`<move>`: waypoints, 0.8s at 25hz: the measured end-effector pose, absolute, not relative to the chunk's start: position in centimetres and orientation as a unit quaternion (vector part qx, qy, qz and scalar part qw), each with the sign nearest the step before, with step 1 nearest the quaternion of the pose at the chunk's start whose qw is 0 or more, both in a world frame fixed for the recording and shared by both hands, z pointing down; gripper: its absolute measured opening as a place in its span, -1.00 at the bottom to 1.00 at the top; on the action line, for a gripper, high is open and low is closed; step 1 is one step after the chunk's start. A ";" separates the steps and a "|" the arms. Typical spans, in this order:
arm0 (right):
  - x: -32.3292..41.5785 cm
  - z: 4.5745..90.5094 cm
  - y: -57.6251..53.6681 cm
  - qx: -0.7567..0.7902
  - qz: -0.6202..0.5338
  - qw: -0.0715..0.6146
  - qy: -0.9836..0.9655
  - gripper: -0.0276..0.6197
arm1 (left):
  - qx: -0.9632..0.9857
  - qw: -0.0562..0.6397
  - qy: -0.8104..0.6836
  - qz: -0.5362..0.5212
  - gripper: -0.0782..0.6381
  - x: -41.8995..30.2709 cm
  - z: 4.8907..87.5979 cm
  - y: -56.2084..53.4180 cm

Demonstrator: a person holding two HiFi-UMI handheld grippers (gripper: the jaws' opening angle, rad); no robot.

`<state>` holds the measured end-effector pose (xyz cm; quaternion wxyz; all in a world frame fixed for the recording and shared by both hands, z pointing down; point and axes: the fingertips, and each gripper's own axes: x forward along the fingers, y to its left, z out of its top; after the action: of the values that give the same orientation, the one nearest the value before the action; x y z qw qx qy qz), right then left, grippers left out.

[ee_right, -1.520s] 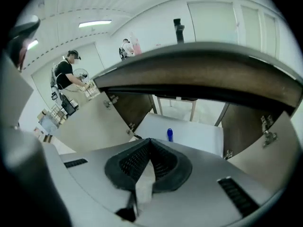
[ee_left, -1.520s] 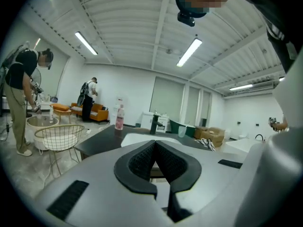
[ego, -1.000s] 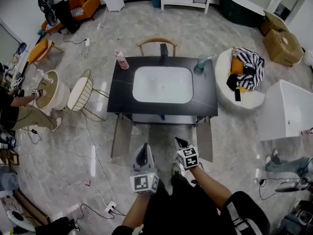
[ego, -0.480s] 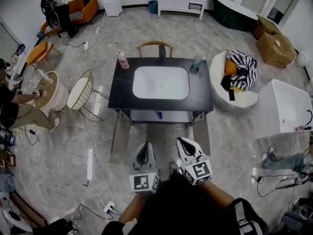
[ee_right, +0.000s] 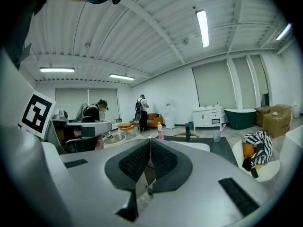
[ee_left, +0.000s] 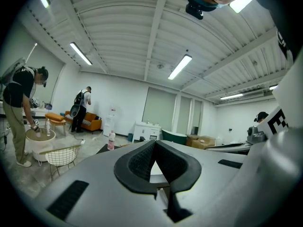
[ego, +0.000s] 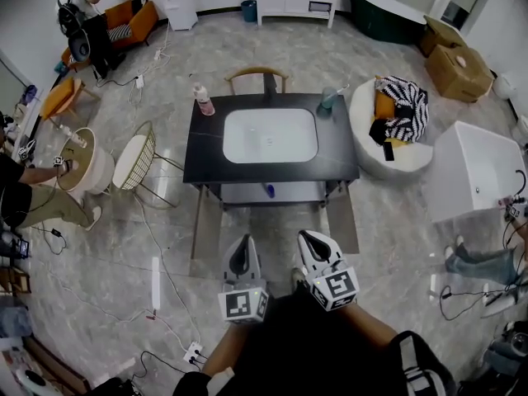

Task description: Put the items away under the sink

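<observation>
The space under the black-topped vanity (ego: 206, 151) is mostly hidden by its own counter. Only a pale strip of shelf (ego: 247, 193) shows at the front edge, with a small blue thing (ego: 269, 191) on it that is too small to identify. Two cabinet doors (ego: 204, 225) stand swung open on either side of that strip.

On the counter, a pink bottle with a white cap (ego: 203, 102) stands at the back left corner. A pale green tumbler (ego: 327, 100) stands at the back right, and a black tap (ego: 269, 86) rises behind the white basin (ego: 269, 134). The label on the bottle cannot be read.

The person's hands are hidden under the marker cubes. The left gripper (ego: 241, 250) and right gripper (ego: 310, 242) are held low and close to the body. They sit side by side, noses pointed at the vanity and well apart from it. Each gripper's jaws are pressed together at the tips with nothing between them. A bare left forearm (ego: 224, 355) and a dark striped right sleeve (ego: 408, 361) come up from the bottom edge.
</observation>
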<state>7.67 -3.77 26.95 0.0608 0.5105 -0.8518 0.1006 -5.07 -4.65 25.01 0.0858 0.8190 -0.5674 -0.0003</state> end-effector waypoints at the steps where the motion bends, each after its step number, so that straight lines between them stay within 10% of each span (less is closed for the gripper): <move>1: 7.6 26.9 -3.7 0.511 0.099 0.062 -0.852 -0.88 | 0.820 0.086 -0.566 0.001 -0.74 -5.2 25.0 -4.5; 20: 6.9 27.8 -2.5 0.522 0.102 0.072 -0.844 -0.88 | 0.822 0.090 -0.562 -0.007 -0.74 -6.7 25.4 -3.9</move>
<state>6.87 -2.51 27.82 0.0725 0.5222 -0.8436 0.1023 -6.69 -3.92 25.35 0.0900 0.8225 -0.5616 -0.0073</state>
